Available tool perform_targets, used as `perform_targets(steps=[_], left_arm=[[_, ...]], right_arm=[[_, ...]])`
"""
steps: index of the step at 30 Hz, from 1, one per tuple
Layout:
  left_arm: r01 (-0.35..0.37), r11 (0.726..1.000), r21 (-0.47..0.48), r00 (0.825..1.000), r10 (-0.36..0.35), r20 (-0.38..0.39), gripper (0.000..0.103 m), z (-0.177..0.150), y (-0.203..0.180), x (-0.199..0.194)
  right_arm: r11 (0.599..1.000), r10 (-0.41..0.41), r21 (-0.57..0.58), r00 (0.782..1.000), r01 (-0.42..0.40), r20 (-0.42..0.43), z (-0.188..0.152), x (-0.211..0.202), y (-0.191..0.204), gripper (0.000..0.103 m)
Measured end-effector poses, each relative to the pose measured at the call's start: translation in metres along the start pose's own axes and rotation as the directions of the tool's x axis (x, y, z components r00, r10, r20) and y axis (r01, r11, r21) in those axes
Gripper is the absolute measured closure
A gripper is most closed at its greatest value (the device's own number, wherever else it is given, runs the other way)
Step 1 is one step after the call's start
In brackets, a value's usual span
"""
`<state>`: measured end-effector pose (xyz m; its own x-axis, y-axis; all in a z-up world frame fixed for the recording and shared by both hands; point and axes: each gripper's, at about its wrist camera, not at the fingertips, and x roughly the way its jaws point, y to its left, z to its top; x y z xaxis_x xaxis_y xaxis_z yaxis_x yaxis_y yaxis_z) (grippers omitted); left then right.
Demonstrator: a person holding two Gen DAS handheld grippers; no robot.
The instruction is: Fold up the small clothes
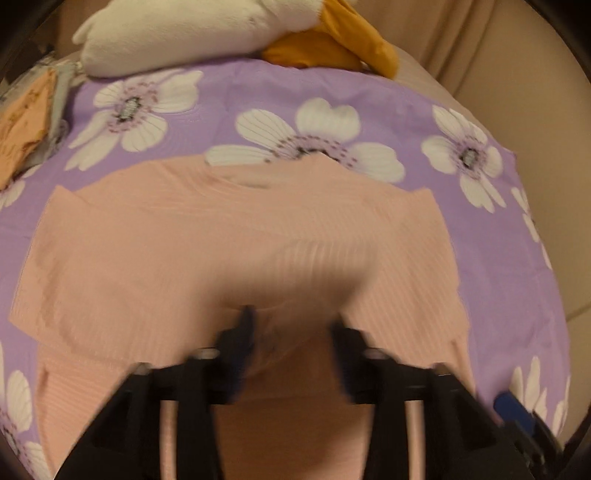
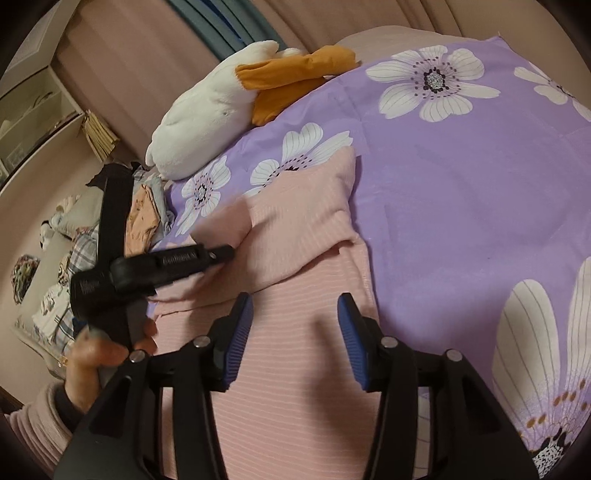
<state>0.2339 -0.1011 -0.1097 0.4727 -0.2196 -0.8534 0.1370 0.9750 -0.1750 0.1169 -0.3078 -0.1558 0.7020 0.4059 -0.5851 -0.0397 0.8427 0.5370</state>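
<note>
A pink ribbed garment [image 1: 221, 240] [image 2: 306, 221] lies spread on a purple sheet with white flowers [image 1: 258, 88] [image 2: 461, 184]. One sleeve is folded in over the body. My left gripper [image 1: 293, 326] points down over the garment's near middle. It is open, and the cloth lies below its fingers, not pinched. My right gripper [image 2: 295, 306] hovers open over the garment's lower part, blue pads apart with nothing between them. In the right wrist view a hand [image 2: 96, 350] holds the left tool, whose fingers [image 2: 218, 254] reach onto the folded sleeve.
A white plush duck with orange parts [image 1: 166, 33] [image 2: 199, 118] lies at the sheet's far edge. A pile of other small clothes [image 1: 26, 122] [image 2: 142, 218] sits off the sheet's left side. Beige curtains hang behind, and a shelf [image 2: 29, 110] stands at the far left.
</note>
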Motion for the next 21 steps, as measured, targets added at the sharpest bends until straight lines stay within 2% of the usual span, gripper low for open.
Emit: perform_targets(steps=[3, 7, 10, 14, 16, 19, 21], left_arm=[[0.003, 0.999, 0.036, 0.999, -0.004, 0.031, 0.044, -0.006, -0.005, -0.011], [0.022, 0.999, 0.030, 0.998, -0.024, 0.054, 0.044, -0.012, 0.003, -0.026], [0.020, 1.000, 0.016, 0.997, -0.021, 0.072, 0.044, -0.018, 0.024, -0.041], [-0.023, 1.000, -0.009, 0.997, 0.024, 0.079, 0.044, -0.027, 0.057, -0.055], [-0.048, 0.999, -0.023, 0.996, 0.050, 0.079, 0.044, -0.033, 0.074, -0.060], [-0.088, 0.995, -0.038, 0.992, 0.091, 0.088, 0.044, -0.040, 0.097, -0.069], [-0.097, 0.993, -0.062, 0.991, 0.102, 0.084, 0.044, -0.044, 0.113, -0.073]], right_arm=[[1.000, 0.025, 0.015, 1.000, -0.025, 0.002, 0.006, 0.002, 0.002, 0.052], [0.992, 0.121, 0.047, 0.993, -0.120, -0.012, 0.018, 0.014, 0.012, 0.051], [0.970, 0.220, 0.116, 0.974, -0.212, -0.058, 0.028, 0.036, 0.017, 0.051], [0.952, 0.263, 0.194, 0.958, -0.238, -0.115, 0.040, 0.070, 0.027, 0.051], [0.953, 0.241, 0.228, 0.956, -0.201, -0.166, 0.049, 0.094, 0.032, 0.051], [0.976, 0.122, 0.208, 0.959, -0.068, -0.256, 0.051, 0.122, 0.043, 0.052], [0.980, 0.070, 0.199, 0.946, -0.006, -0.316, 0.046, 0.138, 0.048, 0.064]])
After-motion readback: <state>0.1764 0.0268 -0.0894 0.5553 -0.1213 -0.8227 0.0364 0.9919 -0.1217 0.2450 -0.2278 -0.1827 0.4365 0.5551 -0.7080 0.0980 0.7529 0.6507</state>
